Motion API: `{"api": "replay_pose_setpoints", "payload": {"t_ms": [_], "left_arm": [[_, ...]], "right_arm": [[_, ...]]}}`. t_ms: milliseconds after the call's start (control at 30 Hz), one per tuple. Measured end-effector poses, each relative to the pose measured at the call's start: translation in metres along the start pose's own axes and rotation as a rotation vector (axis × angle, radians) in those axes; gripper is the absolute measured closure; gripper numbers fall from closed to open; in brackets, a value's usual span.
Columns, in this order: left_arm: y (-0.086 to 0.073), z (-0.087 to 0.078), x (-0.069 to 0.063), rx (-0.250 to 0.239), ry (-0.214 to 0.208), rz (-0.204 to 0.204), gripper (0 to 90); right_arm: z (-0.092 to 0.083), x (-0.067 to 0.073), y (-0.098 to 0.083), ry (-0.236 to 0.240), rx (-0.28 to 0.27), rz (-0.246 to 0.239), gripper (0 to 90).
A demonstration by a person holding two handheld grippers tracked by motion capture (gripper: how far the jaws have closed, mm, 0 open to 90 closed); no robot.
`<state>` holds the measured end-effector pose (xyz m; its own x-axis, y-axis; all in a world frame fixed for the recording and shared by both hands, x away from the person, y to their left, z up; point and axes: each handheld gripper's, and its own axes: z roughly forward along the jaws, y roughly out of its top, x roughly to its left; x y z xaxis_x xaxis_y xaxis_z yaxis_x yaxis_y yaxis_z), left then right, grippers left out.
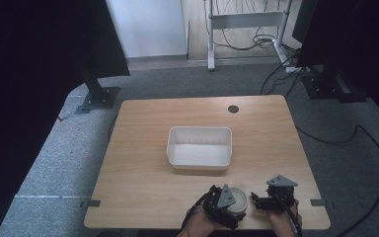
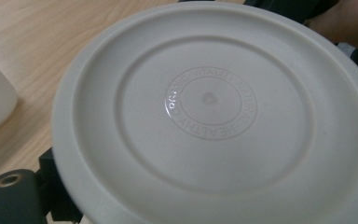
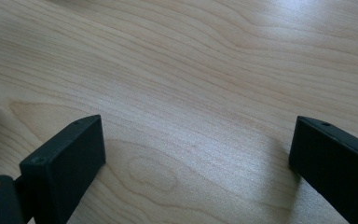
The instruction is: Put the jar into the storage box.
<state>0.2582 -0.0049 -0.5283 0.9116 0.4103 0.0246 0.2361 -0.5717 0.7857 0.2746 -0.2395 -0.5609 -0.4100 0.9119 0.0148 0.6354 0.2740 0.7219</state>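
Black and spread wide, the jaws of the right gripper (image 3: pixel 196 163) are framing bare wood in the right gripper view, with nothing sitting between them; they are hovering close over the table (image 3: pixel 205 70), casting soft shadows onto the grain. At the far left edge of that view a pale curved rim is just showing.

Over on the other side, the left gripper (image 1: pixel 223 203) is sitting against a round off-white lid (image 2: pixel 209 116), which is lying so close under its camera that the jaws are almost wholly hidden; only a black corner is peeking out at the lower left. Whether those jaws are clamping the lid or merely resting beside it cannot be told. Raised lettering is running in a ring around the lid's centre, and a small glint of light is catching on it.

From the high view, the lid (image 1: pixel 238 200) is lying at the near edge of the table, just right of the left gripper and just left of the right gripper (image 1: pixel 274 195), so the two tools are flanking it. A hand is gripping each tool from below.

Farther out, a white rectangular tub (image 1: pixel 200 147) is sitting empty near the middle of the table, well apart from the lid. Beyond it a dark round hole (image 1: pixel 233 109) is showing in the tabletop.
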Motion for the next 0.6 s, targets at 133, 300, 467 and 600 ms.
{"api": "replay_pose_setpoints", "payload": {"t_ms": [133, 300, 467, 600], "left_arm": [[0.003, -0.004, 0.003, 0.004, 0.008, 0.006, 10.4], [0.004, -0.007, 0.007, 0.003, 0.015, 0.008, 10.4], [0.006, -0.011, 0.011, 0.005, 0.018, 0.013, 10.4], [0.007, -0.014, 0.013, 0.005, 0.022, 0.018, 10.4]], "right_arm": [[0.000, 0.000, 0.000, 0.000, 0.000, -0.001, 3.0], [0.000, 0.000, 0.000, 0.000, 0.000, -0.001, 3.0], [0.000, 0.000, 0.000, 0.000, 0.000, -0.001, 3.0], [0.000, 0.000, 0.000, 0.000, 0.000, -0.001, 3.0]]}}
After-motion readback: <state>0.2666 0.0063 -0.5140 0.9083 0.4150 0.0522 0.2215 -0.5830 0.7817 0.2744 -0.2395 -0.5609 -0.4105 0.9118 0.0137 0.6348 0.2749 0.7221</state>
